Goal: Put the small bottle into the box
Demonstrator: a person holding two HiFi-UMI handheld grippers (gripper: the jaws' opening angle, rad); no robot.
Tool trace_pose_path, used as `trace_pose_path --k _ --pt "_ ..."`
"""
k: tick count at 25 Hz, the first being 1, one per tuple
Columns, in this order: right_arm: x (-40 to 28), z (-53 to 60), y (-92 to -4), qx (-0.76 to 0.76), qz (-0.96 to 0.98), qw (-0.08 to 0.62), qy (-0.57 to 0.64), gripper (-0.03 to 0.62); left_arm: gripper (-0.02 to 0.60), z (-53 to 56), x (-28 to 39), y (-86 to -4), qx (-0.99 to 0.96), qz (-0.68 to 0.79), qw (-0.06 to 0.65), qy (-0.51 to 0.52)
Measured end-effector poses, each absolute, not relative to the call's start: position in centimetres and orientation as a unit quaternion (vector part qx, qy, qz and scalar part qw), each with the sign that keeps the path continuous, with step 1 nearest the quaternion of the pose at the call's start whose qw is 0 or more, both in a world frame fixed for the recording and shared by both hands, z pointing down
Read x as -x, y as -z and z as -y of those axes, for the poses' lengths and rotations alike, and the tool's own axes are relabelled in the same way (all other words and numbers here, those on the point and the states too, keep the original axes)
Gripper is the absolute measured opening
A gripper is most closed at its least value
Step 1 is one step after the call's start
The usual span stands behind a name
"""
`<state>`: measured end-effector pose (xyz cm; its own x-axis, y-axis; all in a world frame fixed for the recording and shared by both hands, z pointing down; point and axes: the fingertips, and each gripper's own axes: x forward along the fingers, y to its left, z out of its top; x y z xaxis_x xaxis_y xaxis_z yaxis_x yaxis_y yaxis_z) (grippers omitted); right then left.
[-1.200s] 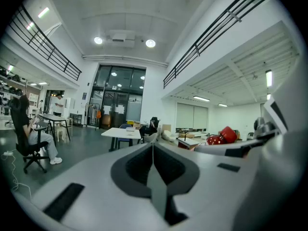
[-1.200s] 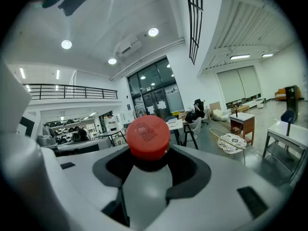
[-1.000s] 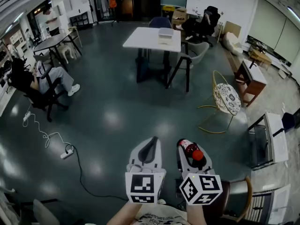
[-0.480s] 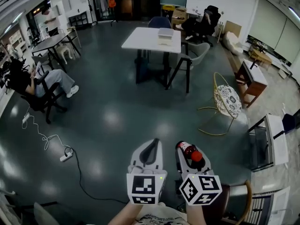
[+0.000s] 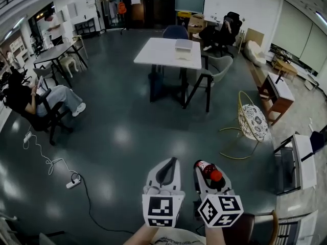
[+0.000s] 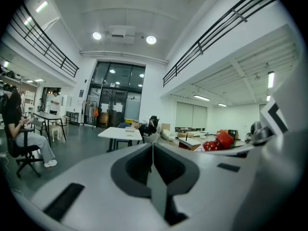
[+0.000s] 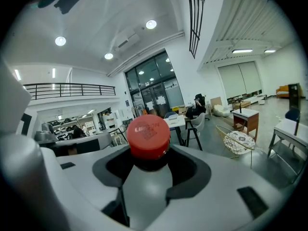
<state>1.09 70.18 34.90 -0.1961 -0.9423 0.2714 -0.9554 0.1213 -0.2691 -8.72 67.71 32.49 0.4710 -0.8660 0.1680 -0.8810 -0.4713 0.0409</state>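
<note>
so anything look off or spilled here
Nothing spilled: the small bottle sits capped in the right tongs. Only oddity: a power strip and its cable lying loose on the open floor.

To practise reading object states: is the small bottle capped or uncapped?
Capped. A red cap sits on the neck of the bottle, seen in both the right gripper view and the head view.

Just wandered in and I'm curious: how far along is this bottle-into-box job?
Done: the small bottle is picked up, clamped in the right hand-held gripper. In hand: it is held above the floor; the left hand-held gripper is shut and empty. Left: boxing it. The pale box on the white table across the room may be the target.
</note>
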Motion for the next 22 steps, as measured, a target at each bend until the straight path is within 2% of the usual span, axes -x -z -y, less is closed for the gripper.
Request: trace_pose_path --k 11,22 --pt "2.0 -63.4 -35.7 -0.629 0.753 0.025 -0.195 0.227 0.020 -60.7 11.9 -33.1 -0.853 0.516 0.055 -0.066" --pt "2.0 -57.0 -35.7 -0.610 0.767 0.031 -0.196 0.227 0.020 -54.7 11.7 -33.4 -0.842 0.531 0.060 -0.067"
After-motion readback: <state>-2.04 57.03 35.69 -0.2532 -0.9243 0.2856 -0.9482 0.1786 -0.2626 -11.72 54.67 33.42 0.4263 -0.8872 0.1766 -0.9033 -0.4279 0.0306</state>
